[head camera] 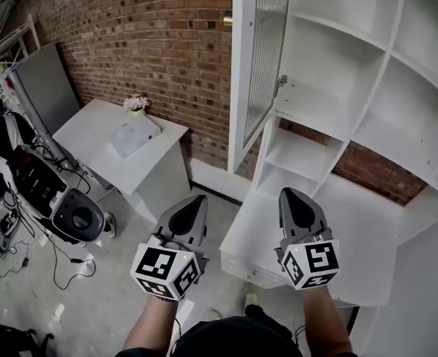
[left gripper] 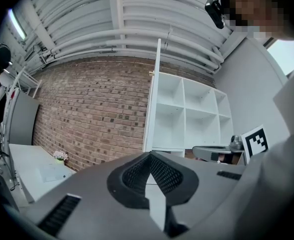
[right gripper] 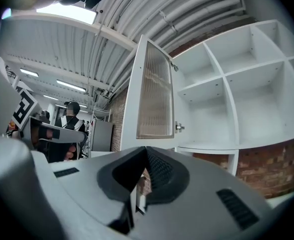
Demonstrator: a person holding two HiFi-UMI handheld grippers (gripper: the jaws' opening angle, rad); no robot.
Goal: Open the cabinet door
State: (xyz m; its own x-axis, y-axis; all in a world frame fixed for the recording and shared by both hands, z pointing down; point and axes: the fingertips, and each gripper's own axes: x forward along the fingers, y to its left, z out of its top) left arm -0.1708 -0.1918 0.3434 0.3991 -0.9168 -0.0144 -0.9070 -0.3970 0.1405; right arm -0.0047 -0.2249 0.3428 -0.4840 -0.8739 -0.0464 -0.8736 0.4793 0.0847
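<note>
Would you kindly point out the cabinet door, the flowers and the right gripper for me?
cabinet door (head camera: 266, 50): head view, on its ribbed glass panel.
flowers (head camera: 136, 103): head view, on the blossoms.
right gripper (head camera: 290, 194): head view, between its shut fingertips.

Cabinet door (head camera: 262, 58): smooth matt white frame, ribbed translucent pane; brick wall (head camera: 152, 43) rough, matt; shelves (head camera: 330, 58) smooth white.

Cabinet door (head camera: 259, 58) top out of view
</note>
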